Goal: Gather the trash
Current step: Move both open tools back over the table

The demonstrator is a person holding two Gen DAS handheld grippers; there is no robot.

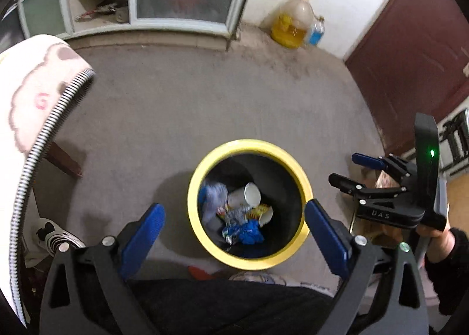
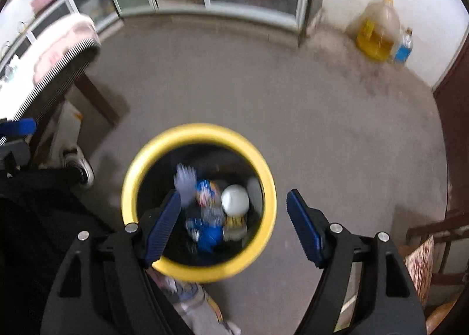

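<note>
A black trash bin with a yellow rim (image 1: 193, 188) stands on the grey floor. Inside lie a white paper cup (image 1: 247, 194), blue wrappers (image 1: 246, 232) and a pale crumpled piece (image 1: 214, 197). My left gripper (image 1: 234, 212) hovers over the bin, open, with nothing between its blue pads. My right gripper (image 1: 344, 168) is to the right of the bin, held by a hand, also open. In the right wrist view the right gripper (image 2: 234, 197) is open and empty above the bin rim (image 2: 129, 188). The cup (image 2: 235, 199) and a blurred pale piece (image 2: 184, 182) show below it.
A table with a pink cloth (image 1: 29, 94) stands at the left, a shoe (image 1: 55, 238) beneath it. A yellow oil jug (image 1: 293, 21) and a blue bottle (image 1: 316, 31) sit by the far wall. Dark red door (image 1: 410, 56) right. Paper litter (image 2: 187, 291) lies beside the bin; chair (image 2: 425, 247).
</note>
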